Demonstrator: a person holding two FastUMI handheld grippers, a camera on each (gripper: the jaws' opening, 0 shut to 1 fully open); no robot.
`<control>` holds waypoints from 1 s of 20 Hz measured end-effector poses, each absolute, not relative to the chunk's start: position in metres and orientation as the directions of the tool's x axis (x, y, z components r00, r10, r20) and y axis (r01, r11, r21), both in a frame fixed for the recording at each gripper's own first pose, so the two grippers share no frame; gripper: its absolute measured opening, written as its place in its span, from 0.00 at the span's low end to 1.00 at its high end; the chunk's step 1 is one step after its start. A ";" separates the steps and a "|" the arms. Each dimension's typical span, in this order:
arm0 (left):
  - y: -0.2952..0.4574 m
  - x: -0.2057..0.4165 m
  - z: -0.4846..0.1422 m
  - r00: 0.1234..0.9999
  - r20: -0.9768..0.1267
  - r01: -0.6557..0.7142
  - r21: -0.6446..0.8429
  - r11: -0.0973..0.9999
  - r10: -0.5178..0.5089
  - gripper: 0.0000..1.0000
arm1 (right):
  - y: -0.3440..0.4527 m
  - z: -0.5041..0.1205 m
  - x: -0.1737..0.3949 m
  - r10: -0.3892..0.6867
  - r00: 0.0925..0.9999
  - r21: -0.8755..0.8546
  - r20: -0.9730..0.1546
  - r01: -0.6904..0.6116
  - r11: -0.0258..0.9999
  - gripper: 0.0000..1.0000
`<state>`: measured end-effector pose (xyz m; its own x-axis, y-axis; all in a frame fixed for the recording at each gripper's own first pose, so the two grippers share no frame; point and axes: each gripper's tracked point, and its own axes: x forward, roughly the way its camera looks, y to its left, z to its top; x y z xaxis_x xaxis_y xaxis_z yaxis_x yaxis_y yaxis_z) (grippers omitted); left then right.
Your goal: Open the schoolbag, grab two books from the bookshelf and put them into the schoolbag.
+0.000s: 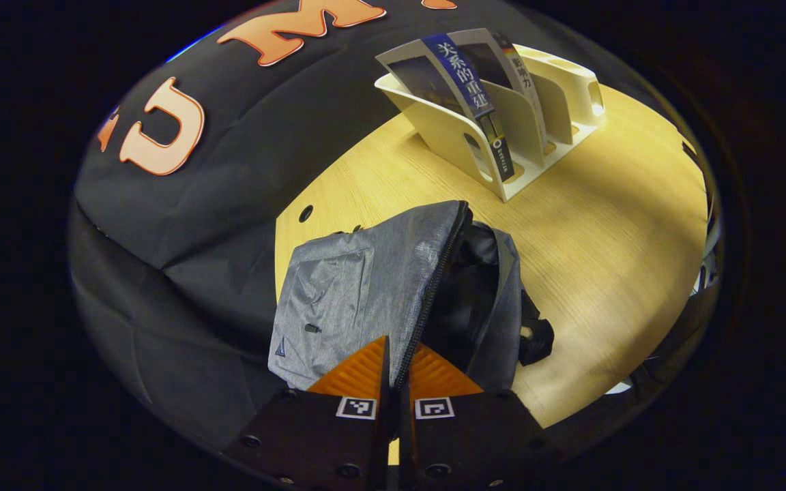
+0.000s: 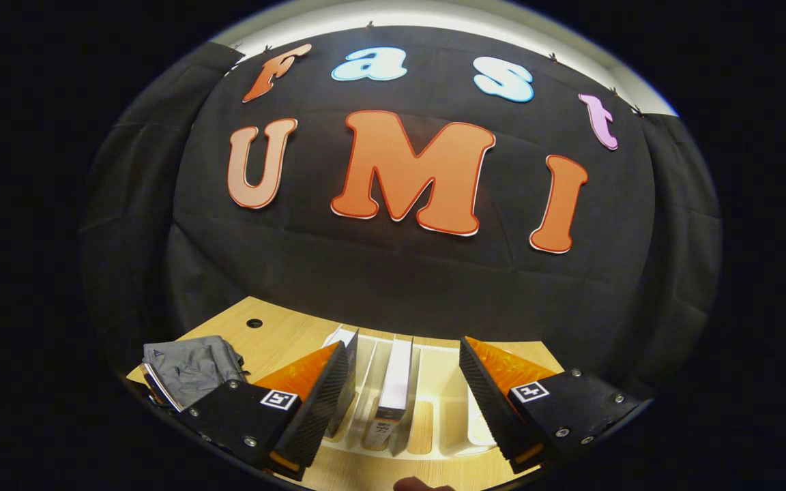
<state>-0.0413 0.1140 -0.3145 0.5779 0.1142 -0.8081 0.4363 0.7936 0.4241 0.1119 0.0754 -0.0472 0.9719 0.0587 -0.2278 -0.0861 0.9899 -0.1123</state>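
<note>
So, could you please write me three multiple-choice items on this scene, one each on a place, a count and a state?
1. Where does the right gripper hover?
A. over the white bookshelf
B. inside the schoolbag
C. under the table

2. How many books stand in the bookshelf?
A. none
B. two
C. five

3. How is the grey schoolbag?
A. zipped shut
B. unzipped, gaping
C. hanging on the wall

Key: 1 A, its open fingers straddle the right book; 2 B, the left book and its neighbour lean in separate slots; 3 B, the left gripper pinches the zipper edge beside a dark opening.
</note>
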 end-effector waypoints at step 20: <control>0.168 0.016 -0.211 0.404 -0.886 0.566 0.046 0.823 -0.228 0.06 | 0.144 -0.120 0.156 0.081 0.686 -0.075 -0.724 -0.195 0.978 0.98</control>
